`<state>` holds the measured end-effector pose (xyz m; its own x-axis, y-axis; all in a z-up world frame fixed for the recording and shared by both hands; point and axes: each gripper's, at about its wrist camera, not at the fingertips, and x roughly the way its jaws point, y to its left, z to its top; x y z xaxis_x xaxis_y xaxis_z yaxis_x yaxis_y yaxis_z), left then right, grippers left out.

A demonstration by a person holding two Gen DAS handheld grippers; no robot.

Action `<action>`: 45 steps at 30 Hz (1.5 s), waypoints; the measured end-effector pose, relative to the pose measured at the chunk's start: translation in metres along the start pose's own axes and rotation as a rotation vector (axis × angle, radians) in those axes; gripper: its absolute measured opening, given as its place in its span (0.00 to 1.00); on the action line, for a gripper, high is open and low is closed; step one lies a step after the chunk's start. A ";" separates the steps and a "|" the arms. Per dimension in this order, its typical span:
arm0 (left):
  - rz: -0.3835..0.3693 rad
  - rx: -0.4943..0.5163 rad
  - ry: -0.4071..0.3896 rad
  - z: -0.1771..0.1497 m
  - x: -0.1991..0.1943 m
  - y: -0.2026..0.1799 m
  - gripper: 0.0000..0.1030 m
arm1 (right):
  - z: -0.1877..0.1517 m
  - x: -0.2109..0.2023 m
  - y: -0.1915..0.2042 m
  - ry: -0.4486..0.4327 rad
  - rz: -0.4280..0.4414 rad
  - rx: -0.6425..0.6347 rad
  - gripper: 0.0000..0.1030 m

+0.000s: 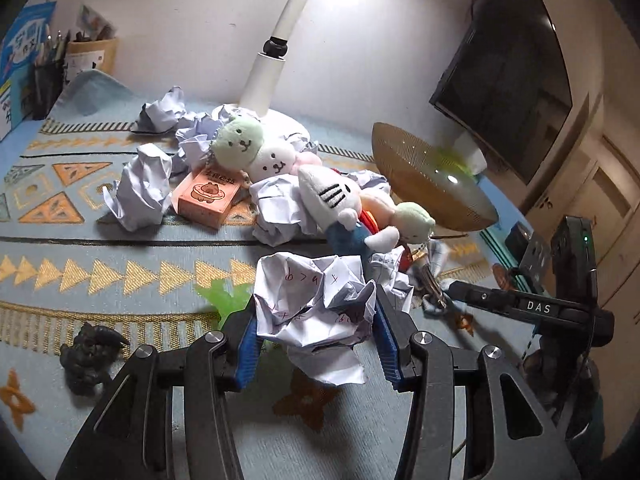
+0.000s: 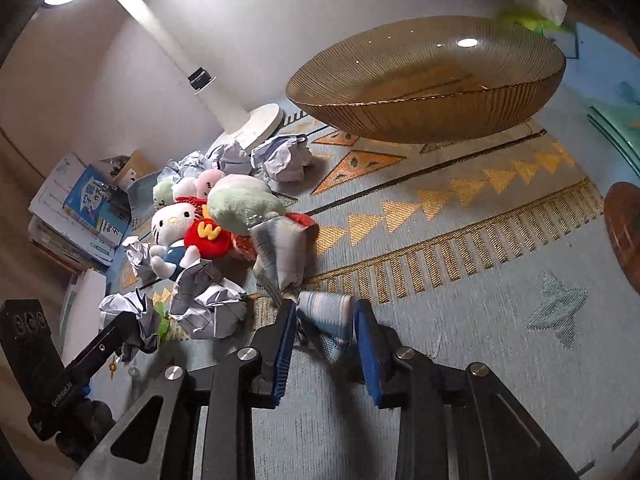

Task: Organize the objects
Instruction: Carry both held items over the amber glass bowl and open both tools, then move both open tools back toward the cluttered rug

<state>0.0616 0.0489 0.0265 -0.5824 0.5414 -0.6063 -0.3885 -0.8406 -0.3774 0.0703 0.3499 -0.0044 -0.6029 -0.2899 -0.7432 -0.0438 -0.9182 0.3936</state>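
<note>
My left gripper (image 1: pixel 314 320) is shut on a crumpled white paper ball (image 1: pixel 316 296) with red marks, held just above the patterned cloth. My right gripper (image 2: pixel 325 320) is shut on a crumpled blue-checked paper (image 2: pixel 326 316) low over the cloth. A pile of plush toys lies behind: a Hello Kitty plush (image 2: pixel 172 232) (image 1: pixel 332 196), a green bear plush (image 1: pixel 238 142) and a white bear plush (image 1: pixel 276 164). More paper balls (image 1: pixel 142 188) (image 2: pixel 208 304) lie around them. An orange card box (image 1: pixel 208 198) sits beside the toys. An amber glass bowl (image 2: pixel 424 116) (image 1: pixel 432 176) stands at the right.
A white desk lamp (image 1: pixel 276 64) (image 2: pixel 240 120) stands behind the pile. Books (image 2: pixel 92 208) and a pen holder (image 1: pixel 48 80) are at the left edge. A dark figurine (image 1: pixel 88 356) lies at front left. A monitor (image 1: pixel 504 80) hangs at right. A brown round object (image 2: pixel 624 232) is at far right.
</note>
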 end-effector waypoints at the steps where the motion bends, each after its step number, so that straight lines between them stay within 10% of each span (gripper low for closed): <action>1: -0.001 -0.001 -0.006 0.000 -0.001 0.001 0.45 | -0.001 -0.002 0.001 -0.011 -0.018 -0.014 0.47; 11: 0.012 -0.009 0.013 -0.001 0.006 0.000 0.45 | 0.001 0.022 0.043 0.019 -0.150 -0.190 0.66; 17: 0.060 0.029 0.010 0.001 0.005 -0.012 0.45 | -0.005 0.018 0.053 -0.006 -0.180 -0.256 0.29; 24: -0.018 0.122 -0.067 0.046 -0.004 -0.072 0.45 | 0.021 -0.049 0.050 -0.164 -0.069 -0.198 0.29; 36: -0.131 0.152 -0.012 0.133 0.105 -0.155 0.45 | 0.109 -0.083 -0.013 -0.326 -0.297 0.051 0.30; 40: -0.135 0.153 0.007 0.148 0.137 -0.164 0.80 | 0.133 -0.061 -0.031 -0.264 -0.323 0.085 0.44; 42: -0.134 0.140 0.024 0.152 0.145 -0.164 0.83 | 0.135 -0.054 -0.040 -0.246 -0.332 0.107 0.62; 45: -0.137 0.135 0.027 0.152 0.141 -0.160 0.83 | 0.128 -0.060 -0.043 -0.255 -0.322 0.115 0.62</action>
<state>-0.0670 0.2627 0.1077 -0.4988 0.6483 -0.5752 -0.5560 -0.7485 -0.3615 0.0058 0.4416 0.0924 -0.7210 0.0962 -0.6863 -0.3420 -0.9107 0.2316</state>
